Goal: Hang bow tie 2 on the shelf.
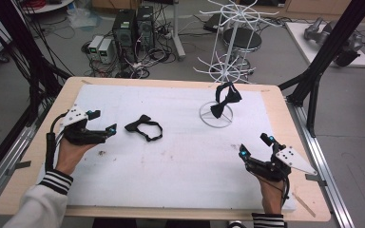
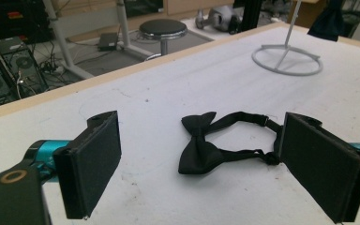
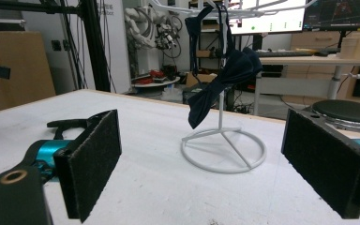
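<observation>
Left hand-held gripper (image 1: 102,121) wide open, empty, near black bow tie (image 2: 201,147) flat on counter (image 1: 180,152), right hand-held gripper (image 1: 255,146) wide open, empty, facing second bow tie (image 3: 225,75) hung on white stand (image 3: 223,150)

We lost the white rack's (image 3: 220,89) top past the right gripper view's upper edge — beneath it, the hanging bow tie's (image 3: 225,77) strap ran off too.

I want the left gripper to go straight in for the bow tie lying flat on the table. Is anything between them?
Nothing visible. In the left gripper view the bow tie lies on bare white table straight ahead, between the open jaws of the left gripper. The white stand with the other bow tie stands farther off to the side.
</observation>
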The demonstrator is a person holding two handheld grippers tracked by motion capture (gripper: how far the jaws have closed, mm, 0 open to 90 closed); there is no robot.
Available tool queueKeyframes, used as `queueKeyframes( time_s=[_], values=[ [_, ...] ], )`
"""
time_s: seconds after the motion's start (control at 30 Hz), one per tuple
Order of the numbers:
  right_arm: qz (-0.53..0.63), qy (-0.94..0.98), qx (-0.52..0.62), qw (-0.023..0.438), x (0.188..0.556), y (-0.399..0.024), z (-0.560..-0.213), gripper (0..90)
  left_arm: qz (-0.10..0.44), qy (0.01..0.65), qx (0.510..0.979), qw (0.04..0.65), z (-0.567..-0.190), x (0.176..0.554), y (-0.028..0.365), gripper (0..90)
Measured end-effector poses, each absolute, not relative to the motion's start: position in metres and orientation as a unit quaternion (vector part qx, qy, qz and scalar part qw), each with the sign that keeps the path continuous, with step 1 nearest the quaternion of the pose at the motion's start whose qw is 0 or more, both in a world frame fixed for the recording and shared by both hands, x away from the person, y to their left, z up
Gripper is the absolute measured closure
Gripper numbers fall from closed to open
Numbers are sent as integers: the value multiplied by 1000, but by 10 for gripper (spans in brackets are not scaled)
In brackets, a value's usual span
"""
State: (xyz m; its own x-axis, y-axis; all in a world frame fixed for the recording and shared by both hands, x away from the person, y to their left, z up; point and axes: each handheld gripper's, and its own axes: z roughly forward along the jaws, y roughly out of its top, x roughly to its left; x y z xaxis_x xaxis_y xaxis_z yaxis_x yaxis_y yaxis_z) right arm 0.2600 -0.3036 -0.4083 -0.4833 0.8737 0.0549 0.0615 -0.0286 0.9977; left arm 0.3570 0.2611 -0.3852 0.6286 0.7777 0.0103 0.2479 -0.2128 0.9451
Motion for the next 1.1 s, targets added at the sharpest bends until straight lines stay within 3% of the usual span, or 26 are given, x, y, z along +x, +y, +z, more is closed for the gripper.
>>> queueKeyframes(
  time_s=[0.53, 1.1],
  values=[
    [603, 623, 373, 330, 259, -301, -408, 117, 217, 340, 769, 496, -372, 382, 254, 136],
    [608, 631, 360, 321, 259, -295, -407, 117, 155, 313, 837, 420, -368, 414, 226, 136]
  ],
)
